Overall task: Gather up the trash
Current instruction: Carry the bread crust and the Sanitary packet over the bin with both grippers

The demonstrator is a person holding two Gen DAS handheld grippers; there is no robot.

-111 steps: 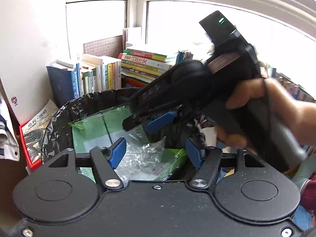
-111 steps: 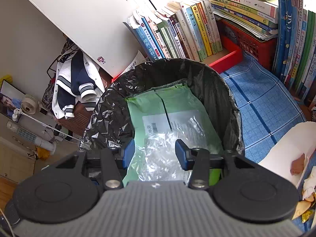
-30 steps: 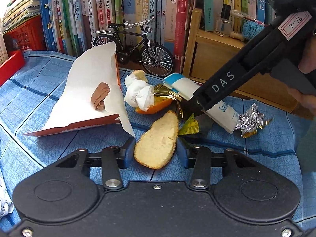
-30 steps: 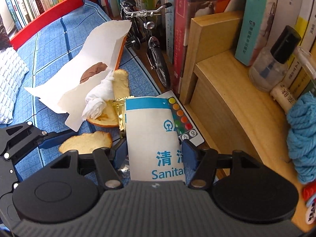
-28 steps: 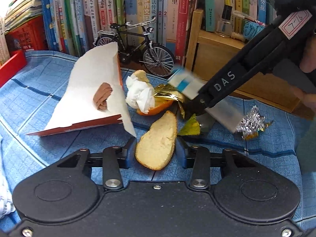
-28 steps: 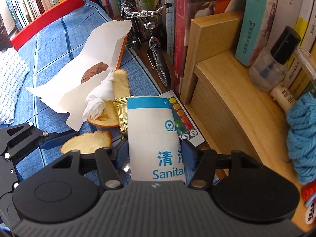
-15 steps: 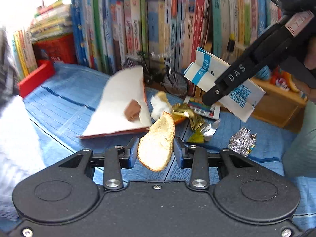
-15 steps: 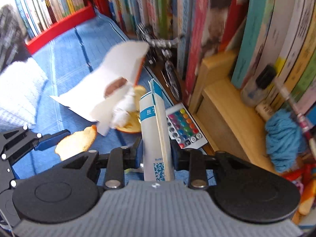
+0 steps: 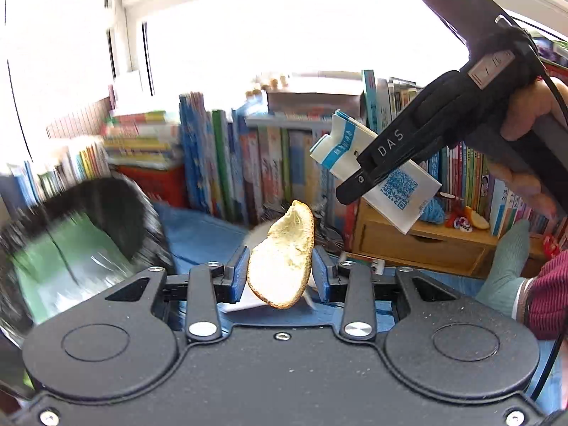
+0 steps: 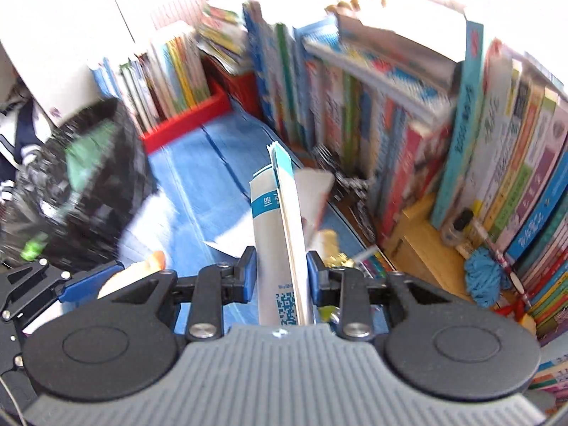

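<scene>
The left gripper (image 9: 280, 273) is clenched on a piece of orange peel (image 9: 282, 254), which stands on edge between the blue pads with its pale inner side showing; the right gripper (image 10: 280, 277) is clenched on a flat white and blue paper bag (image 10: 280, 248), pinched low down so that most of the bag sticks out forward past the fingertips. Both loads are up in the air above the blue mat (image 10: 202, 163); the bin (image 9: 81, 227), lined in black with green packaging inside, sits to the left in both views and is blurred, so its exact distance is hard to judge.

The peel is curved and held only across its lower part; a tilt or a jolt could let it slide out and fall on the mat short of the bin. The bag is long and limp beyond the grip; it could sag, catch on the rim of the bin or on the other gripper, and twist free. The two grippers are close together, the left one showing at the lower left edge of the right view; if both reach the bin mouth at once they may knock each other. More scraps seem to lie on the mat near the books (image 10: 355, 106), though blur hides what they are.
</scene>
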